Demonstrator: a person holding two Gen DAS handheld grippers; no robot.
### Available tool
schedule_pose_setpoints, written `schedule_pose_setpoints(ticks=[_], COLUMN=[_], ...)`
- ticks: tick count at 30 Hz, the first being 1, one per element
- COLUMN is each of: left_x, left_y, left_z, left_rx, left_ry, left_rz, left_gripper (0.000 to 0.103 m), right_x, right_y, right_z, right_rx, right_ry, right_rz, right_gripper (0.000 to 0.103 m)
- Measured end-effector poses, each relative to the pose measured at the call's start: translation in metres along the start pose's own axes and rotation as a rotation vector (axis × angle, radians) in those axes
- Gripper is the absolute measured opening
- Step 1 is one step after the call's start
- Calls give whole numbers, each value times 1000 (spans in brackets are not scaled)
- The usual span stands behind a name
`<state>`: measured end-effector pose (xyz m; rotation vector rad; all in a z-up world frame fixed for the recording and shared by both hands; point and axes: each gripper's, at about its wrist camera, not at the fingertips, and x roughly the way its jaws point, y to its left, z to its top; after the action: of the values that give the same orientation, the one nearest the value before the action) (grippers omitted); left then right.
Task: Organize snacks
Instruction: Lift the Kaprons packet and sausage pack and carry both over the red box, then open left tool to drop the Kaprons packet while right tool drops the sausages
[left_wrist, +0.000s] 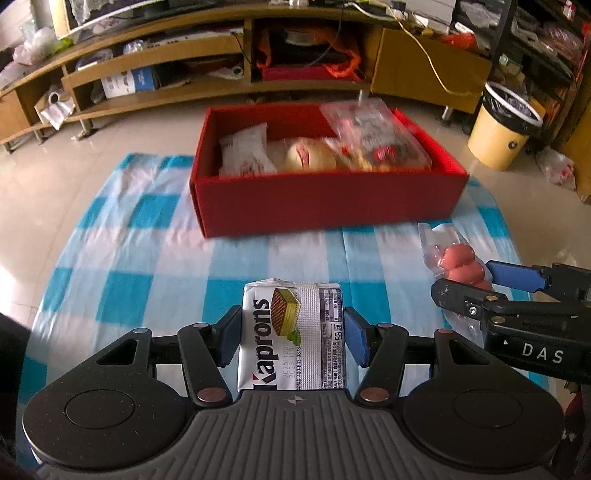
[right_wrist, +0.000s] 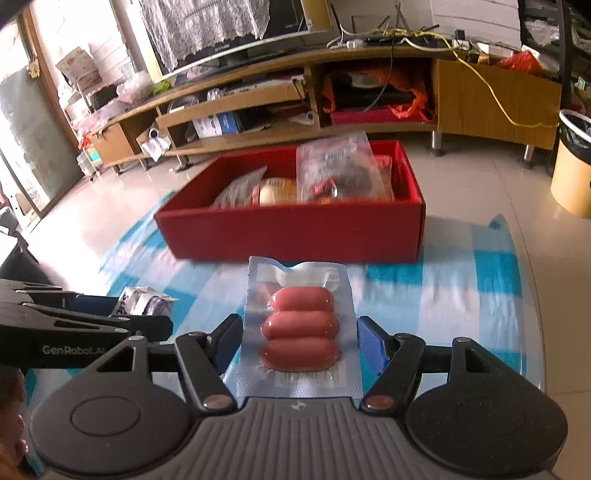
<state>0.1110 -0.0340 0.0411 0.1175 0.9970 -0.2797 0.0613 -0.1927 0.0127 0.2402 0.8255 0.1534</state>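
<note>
The left gripper (left_wrist: 293, 338) is clenched on a silver Kaprons wafer pack (left_wrist: 291, 339): both blue pads press its long sides, and the pack stands on end between the jaws, its top edge poking out past the fingertips. The right gripper (right_wrist: 299, 341) grasps a clear vacuum pack of three pink sausages (right_wrist: 300, 328), held flat between its pads, with the sealed flap reaching forward beyond the jaws. In the left wrist view the right gripper and its sausage pack sit just off to the right of the left jaws; in the right wrist view the wafer pack peeks out to the left.

Ahead of both sets of jaws, on a blue-and-white checked cloth (left_wrist: 140, 236), stands an open red cardboard box (left_wrist: 325, 203). It already holds several snacks: a white pouch (left_wrist: 247, 153) at its left, round buns (left_wrist: 310, 155) in the middle, and a clear bag of mixed sweets (left_wrist: 373, 134) leaning up at the right end.

Both packs appear to be clear of the cloth, so the pick-up step looks done and the carry to the box is in hand. The next move calls for bringing each pack forward over the near wall of the box and finding free room; the left front corner looks emptiest. The limp sausage pack may sag or catch on the rim.
</note>
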Motion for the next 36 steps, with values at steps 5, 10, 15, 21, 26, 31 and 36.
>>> schedule_pose_setpoints(ticks=[5,10,15,21,26,31,36], left_x=[3,11,16,37,55,71,76], left_y=[2,3,3,3,4,7,11], left_z=[24,47,71,104,125,135,131], left_rx=[-11,-23,-34,-50,-56,-64,-81], left_ry=[-45,-71,-105,-125,-134,-127,-110], left_rz=[5,14,18,43,70,93,109], left_gripper=[65,65,65,65,65,67,77], right_x=[6,15,23,47,68,87,94], right_y=[-5,-13,-13,-19,-20,-18,-20], right_z=[23,46,72,97,115,127,125], right_rx=[2,12,-5,-8,-32,-61,-63], right_ry=[-42,-71,-114,-128,-143,-125,-118], right_rz=[1,-2,4,-9,-23,-35,-60], right_gripper=[66,66,66,66,66,67,67])
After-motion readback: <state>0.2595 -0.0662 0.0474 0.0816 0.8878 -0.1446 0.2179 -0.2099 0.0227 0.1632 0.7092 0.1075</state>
